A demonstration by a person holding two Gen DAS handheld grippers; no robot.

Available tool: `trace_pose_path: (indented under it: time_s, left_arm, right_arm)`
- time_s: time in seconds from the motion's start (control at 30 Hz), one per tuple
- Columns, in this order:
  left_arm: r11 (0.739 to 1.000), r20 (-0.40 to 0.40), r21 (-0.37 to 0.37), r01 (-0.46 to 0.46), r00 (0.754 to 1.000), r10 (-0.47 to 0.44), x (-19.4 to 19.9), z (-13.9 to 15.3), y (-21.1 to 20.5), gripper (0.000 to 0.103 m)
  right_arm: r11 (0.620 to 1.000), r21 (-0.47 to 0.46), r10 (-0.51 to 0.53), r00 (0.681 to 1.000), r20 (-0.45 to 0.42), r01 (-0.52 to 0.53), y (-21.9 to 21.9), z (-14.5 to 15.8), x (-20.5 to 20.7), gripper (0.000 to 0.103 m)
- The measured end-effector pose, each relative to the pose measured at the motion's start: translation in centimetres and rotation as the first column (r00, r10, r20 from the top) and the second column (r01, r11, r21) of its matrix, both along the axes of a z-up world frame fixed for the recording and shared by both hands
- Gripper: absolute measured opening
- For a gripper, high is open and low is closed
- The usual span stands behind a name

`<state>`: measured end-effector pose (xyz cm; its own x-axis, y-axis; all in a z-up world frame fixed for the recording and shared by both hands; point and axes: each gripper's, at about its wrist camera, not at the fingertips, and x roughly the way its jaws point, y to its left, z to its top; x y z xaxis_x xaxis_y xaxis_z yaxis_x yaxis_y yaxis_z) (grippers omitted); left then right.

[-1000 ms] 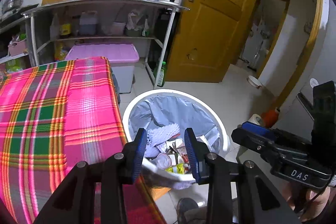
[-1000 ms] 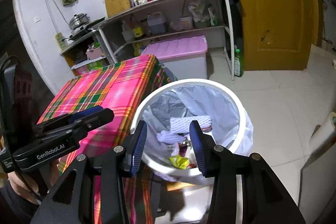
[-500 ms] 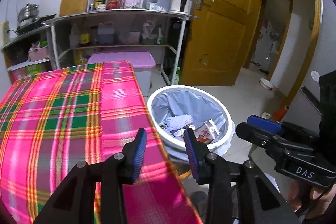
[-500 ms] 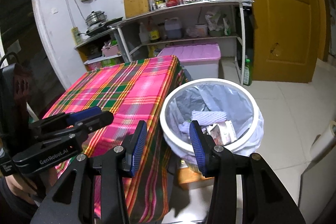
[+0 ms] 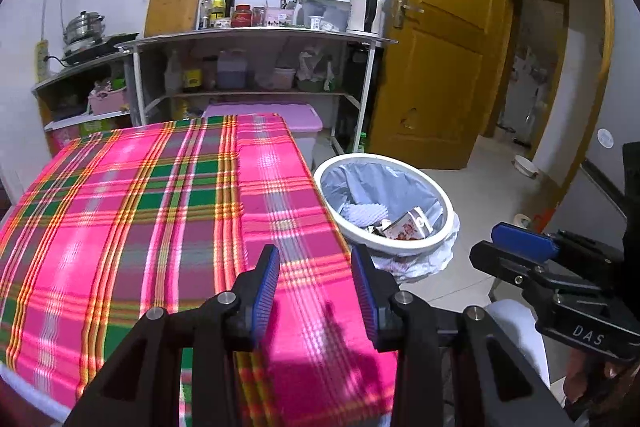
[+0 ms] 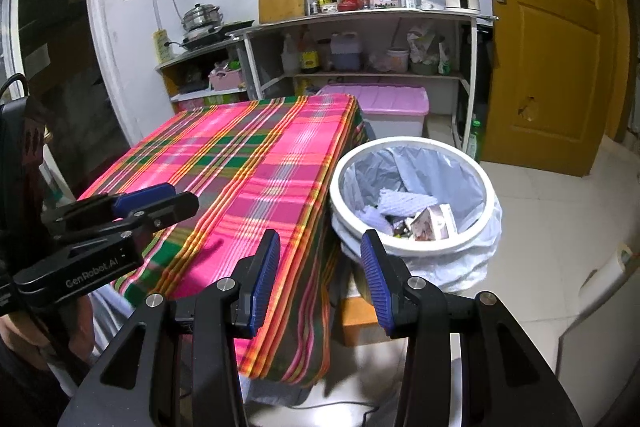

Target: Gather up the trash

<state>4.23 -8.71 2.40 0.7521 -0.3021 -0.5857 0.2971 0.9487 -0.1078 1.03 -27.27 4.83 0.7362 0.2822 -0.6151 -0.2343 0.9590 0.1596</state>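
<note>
My left gripper has its jaws apart, nothing between the blue pads; it hangs over the near right corner of the counter, which is covered in pink, green and yellow plaid cloth. My right gripper also stands with jaws apart and empty, pointing past the counter's near corner toward the floor gap beside it. Trash bin: white rim, pale liner bag, standing on the floor just beside the counter's right edge. Inside it: white foam netting and a printed carton, among smaller scraps I cannot identify. Behind the counter: pink-lidded storage box under a metal shelf unit. Yellow door at right.
</note>
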Motion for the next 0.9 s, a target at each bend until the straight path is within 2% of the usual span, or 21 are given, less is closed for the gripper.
trace_pose_path:
  time_s: [0.37, 0.9]
  left_arm:
    - [0.999, -0.005, -0.007, -0.042, 0.999, 0.042, -3.0, -0.5, 1.7, 0.037]
    - [0.997, -0.007, -0.004, -0.081, 0.997, 0.081, -4.0, -0.6, 2.3, 0.037]
  right_arm:
    - [1.000, -0.007, 0.014, 1.000, 0.014, -0.014, 0.9, 0.0, -1.7, 0.043]
    - [0.999, -0.014, 0.036, 0.999, 0.031, -0.035, 1.3, 0.0, -2.3, 0.043]
